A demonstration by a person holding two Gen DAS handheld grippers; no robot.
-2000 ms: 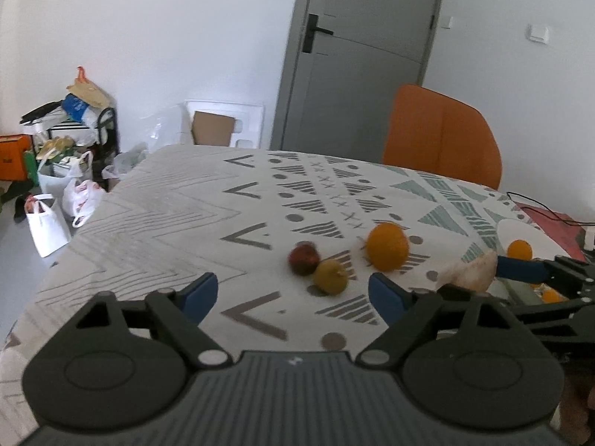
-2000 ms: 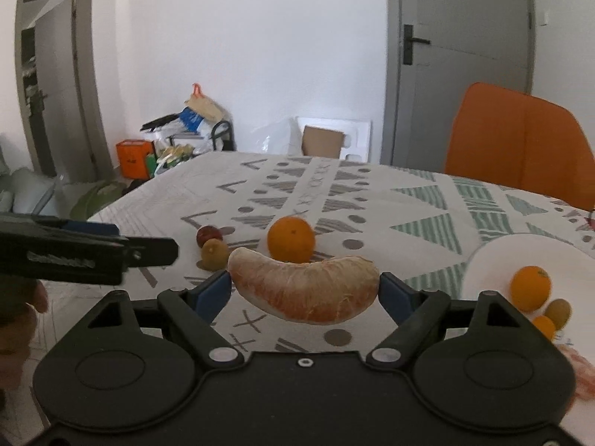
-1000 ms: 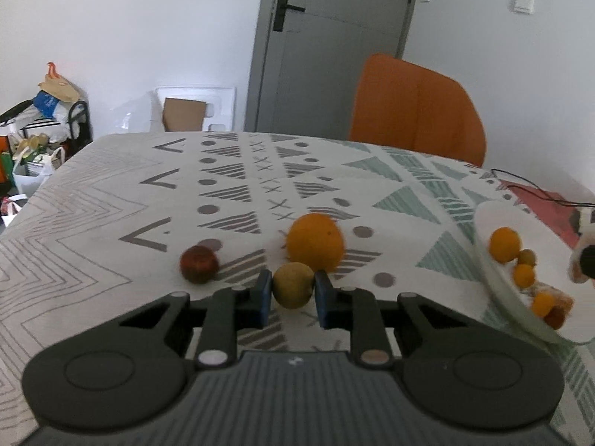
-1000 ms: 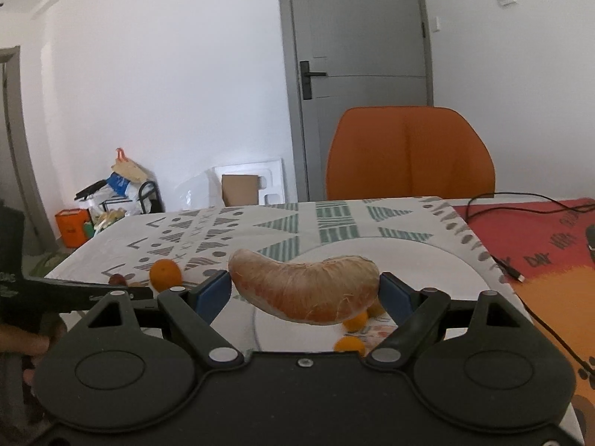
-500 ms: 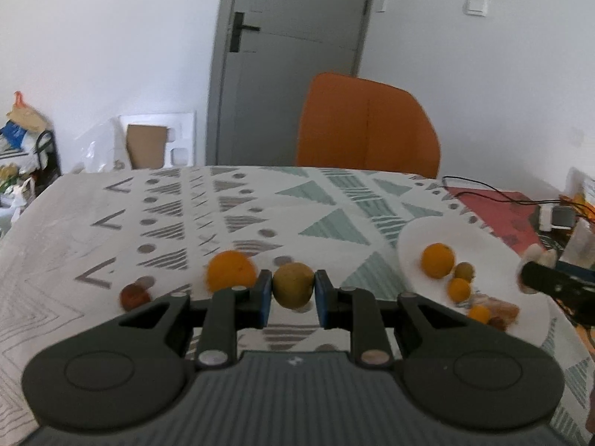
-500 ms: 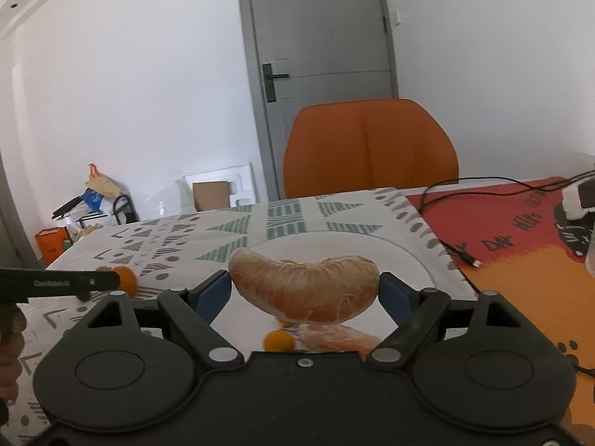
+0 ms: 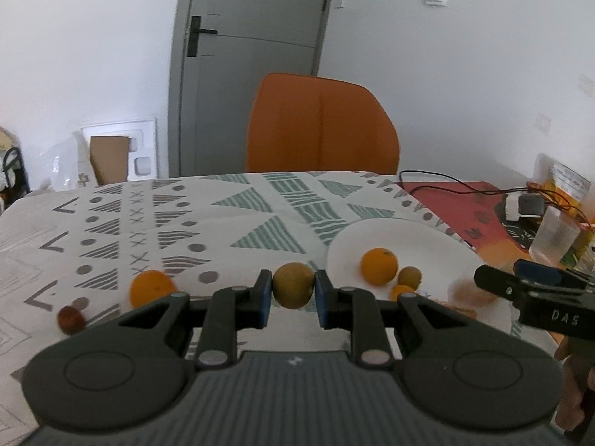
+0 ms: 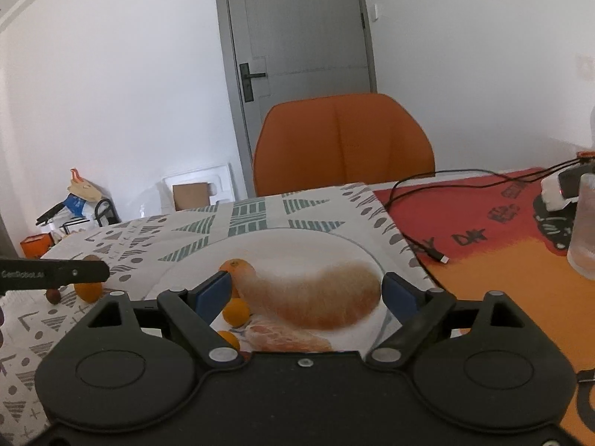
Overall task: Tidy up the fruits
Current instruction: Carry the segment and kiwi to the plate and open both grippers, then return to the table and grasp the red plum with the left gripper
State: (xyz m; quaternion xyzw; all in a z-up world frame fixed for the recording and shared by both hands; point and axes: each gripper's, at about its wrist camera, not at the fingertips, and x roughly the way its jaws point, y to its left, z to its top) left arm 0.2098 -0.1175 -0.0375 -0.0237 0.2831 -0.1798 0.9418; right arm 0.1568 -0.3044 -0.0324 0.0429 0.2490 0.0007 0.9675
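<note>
My left gripper (image 7: 292,297) is shut on a brown kiwi (image 7: 292,285) and holds it above the tablecloth, just left of the white plate (image 7: 405,234). On the plate lie an orange (image 7: 379,265), a kiwi (image 7: 409,276) and small citrus pieces. My right gripper (image 8: 306,293) is open over the plate (image 8: 297,243); the peeled pomelo segment (image 8: 312,299), blurred, lies tilted between its fingers, free of the pads. Another segment (image 8: 286,336) lies under it. An orange (image 7: 151,291) and a dark red fruit (image 7: 70,319) rest on the cloth at left.
An orange chair (image 7: 321,124) stands behind the table. A red mat (image 8: 502,230) with a black cable (image 8: 420,238), a clear cup (image 8: 587,223) and a white charger (image 7: 520,206) lie to the right of the plate.
My right gripper has opened and let go of the pomelo segment, which drops onto the plate. My left gripper has carried the kiwi to the right, closer to the plate.
</note>
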